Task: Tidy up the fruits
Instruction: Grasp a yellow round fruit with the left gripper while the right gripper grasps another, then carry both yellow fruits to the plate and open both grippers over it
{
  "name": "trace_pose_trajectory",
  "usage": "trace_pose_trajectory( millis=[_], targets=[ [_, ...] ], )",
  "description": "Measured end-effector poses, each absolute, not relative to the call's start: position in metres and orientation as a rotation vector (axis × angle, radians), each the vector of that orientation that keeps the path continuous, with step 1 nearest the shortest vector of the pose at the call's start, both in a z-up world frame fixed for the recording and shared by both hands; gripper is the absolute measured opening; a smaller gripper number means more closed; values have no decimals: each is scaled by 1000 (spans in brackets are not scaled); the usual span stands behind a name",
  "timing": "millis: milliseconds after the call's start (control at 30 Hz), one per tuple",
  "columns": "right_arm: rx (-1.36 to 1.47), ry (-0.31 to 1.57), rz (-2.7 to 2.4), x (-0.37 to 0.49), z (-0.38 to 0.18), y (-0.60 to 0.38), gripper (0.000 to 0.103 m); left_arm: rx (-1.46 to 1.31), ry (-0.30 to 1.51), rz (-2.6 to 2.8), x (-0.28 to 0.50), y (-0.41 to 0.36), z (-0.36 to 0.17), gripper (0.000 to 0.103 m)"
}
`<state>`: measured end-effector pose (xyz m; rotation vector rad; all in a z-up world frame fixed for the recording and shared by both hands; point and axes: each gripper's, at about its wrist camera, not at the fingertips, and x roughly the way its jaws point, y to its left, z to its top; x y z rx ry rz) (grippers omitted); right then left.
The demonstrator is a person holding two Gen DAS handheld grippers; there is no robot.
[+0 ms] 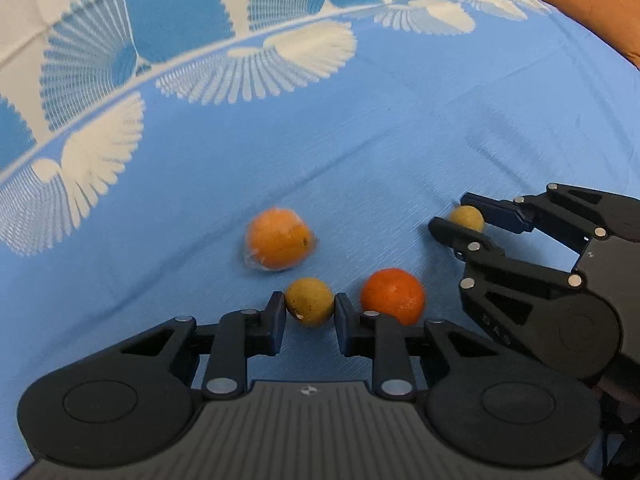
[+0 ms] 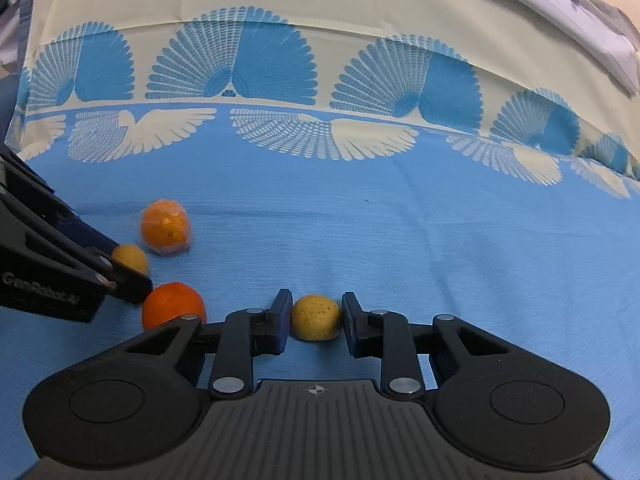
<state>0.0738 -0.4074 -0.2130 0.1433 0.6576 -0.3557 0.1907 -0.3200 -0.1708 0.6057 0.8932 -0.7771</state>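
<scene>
We hold a small yellow fruit [image 1: 309, 306] between the fingers of our left gripper [image 1: 310, 312], both pads touching its sides, so the left tool is pinching it on the blue cloth [image 1: 360, 152]. Our right gripper [image 2: 316, 316] brackets a second yellow fruit [image 2: 316, 317] — the left pad meets it, while at the right pad we cannot tell whether a sliver of gap remains, so whether it is truly clamped we cannot tell. From the left wrist view that second fruit [image 1: 466, 219] shows only in part, its lower side hidden behind the near finger of the right gripper [image 1: 460, 216].

A deep orange fruit [image 1: 393, 295] lies just right of our left fingers, its lower edge cut off by the gripper linkage; in the right wrist view it [image 2: 173, 305] is likewise part hidden behind our own tool. Farther out sits a paler orange [image 1: 278, 238] in what looks like clear wrap — it is blurred, so the wrapping is hard to make out. The first yellow fruit [image 2: 130, 258] shows in the right view only as a rounded top behind the left gripper [image 2: 132, 276].

At the far edge the cloth turns cream with blue fan patterns [image 2: 236, 60]. An orange-brown cushion [image 1: 592, 4] is cropped at the top right corner.
</scene>
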Motion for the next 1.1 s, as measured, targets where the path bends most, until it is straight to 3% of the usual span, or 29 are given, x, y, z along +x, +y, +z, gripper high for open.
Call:
trace_pose_trajectory(
  millis=[233, 567, 800, 1100],
  targets=[
    [133, 643, -526, 46, -187, -419, 28, 513, 863, -727, 163, -281, -114, 28],
    [198, 562, -276, -72, -68, -312, 28, 454, 798, -609, 79, -169, -27, 28],
    [147, 546, -27, -121, -24, -215, 28, 320, 951, -567, 25, -89, -21, 28],
    [-7, 511, 63, -145, 9, -150, 28, 226, 884, -502, -30, -14, -4, 28]
  ],
)
